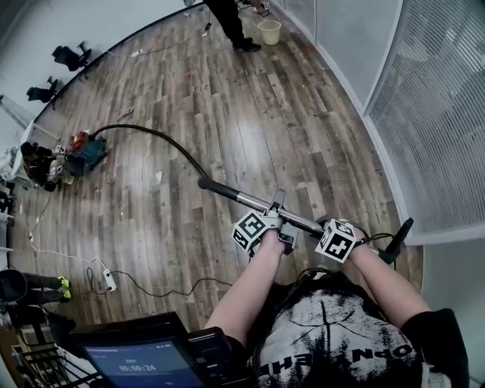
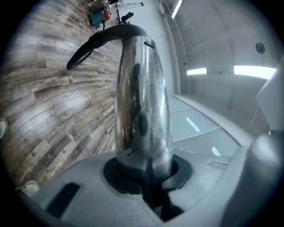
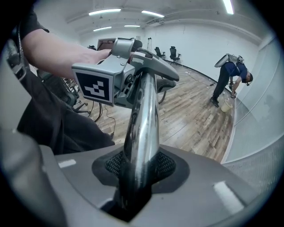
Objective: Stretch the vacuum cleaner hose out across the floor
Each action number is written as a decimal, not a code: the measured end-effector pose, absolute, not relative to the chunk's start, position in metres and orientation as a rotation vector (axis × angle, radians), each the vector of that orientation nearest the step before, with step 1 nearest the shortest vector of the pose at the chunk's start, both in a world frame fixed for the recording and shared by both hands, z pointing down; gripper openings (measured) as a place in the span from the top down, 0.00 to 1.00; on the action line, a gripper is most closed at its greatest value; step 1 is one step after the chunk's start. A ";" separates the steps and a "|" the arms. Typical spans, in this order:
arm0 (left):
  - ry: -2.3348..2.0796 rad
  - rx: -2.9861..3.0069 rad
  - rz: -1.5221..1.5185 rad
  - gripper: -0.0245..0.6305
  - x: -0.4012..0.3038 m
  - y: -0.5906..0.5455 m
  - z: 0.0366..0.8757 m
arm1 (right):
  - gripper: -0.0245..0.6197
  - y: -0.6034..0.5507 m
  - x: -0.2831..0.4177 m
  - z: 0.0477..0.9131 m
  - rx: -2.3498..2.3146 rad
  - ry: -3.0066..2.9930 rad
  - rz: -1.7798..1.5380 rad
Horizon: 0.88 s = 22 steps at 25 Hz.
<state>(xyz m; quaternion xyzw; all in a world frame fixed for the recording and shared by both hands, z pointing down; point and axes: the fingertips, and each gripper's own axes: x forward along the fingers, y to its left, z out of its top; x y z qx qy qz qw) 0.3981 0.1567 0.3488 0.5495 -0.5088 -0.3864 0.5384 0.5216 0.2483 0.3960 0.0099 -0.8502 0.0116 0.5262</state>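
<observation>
So the person's got both tools on the shiny chrome vacuum wand tube [image 1: 258, 201], holding it up off the grey-brown wood-plank floor [image 1: 250, 114] at about waist level. The left gripper [image 2: 144, 170] has its jaws clamped right around the tube, with the dark pads hugging the metal on both sides. The right gripper [image 3: 140, 173] is doing the same a bit further back along the same tube, jaws closed on it with the textured pads pressed against the chrome, and it's angled steeply downward. The two grips are close together, left one ahead. From the black front end of the tube, the long black flexible hose [image 1: 163, 139] runs down and curves away across the floor to the teal and red vacuum cleaner body [image 1: 83, 154], which sits well off by the left wall. There's still a clear bend in the hose. Over in the far corner another person [image 1: 231, 23] is bent over next to a cream bucket [image 1: 269, 31], and a white power strip [image 1: 110, 280] with its cable lies on the floor nearer the left side.
</observation>
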 end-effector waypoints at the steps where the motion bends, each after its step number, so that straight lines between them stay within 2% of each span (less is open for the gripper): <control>1: -1.215 1.301 -0.926 0.88 0.410 0.153 0.351 | 0.75 0.244 0.534 0.397 0.015 -2.031 0.026; 10: -1.224 1.257 -0.923 0.88 0.487 0.128 0.368 | 0.75 0.217 0.614 0.411 -0.020 -2.016 0.031; 22: -1.068 1.233 -0.789 0.88 0.531 0.077 0.430 | 0.75 0.184 0.644 0.454 0.078 -1.939 0.182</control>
